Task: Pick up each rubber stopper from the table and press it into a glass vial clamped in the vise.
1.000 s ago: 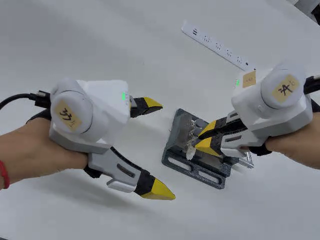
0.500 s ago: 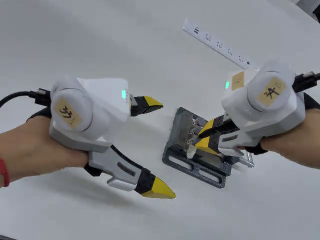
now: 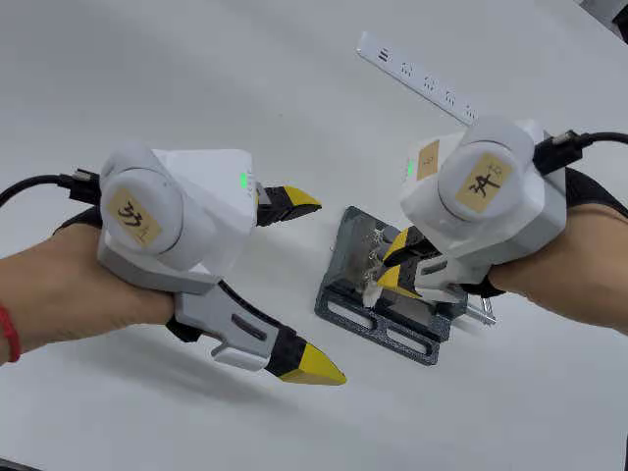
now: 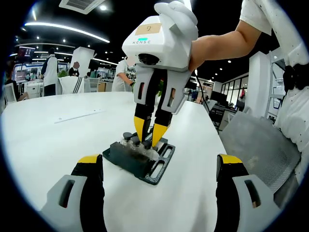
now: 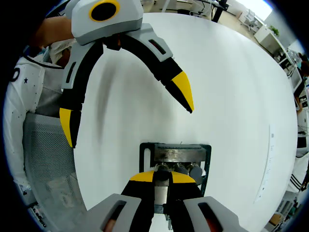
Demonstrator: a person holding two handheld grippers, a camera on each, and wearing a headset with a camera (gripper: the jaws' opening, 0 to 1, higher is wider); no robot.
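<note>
The right tongs are pointing straight down at the vise, gripping a dark stopper that is sitting on top of one vial. Three vials are standing upright, mouths up, in a row along the vise's clamp. The left tongs are hovering wide open and empty over the desk, just beside the vise

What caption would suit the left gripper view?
Right gripper, jaws nearly shut, down on the vials in the vise, framed by the open jaws of the left gripper.
</note>
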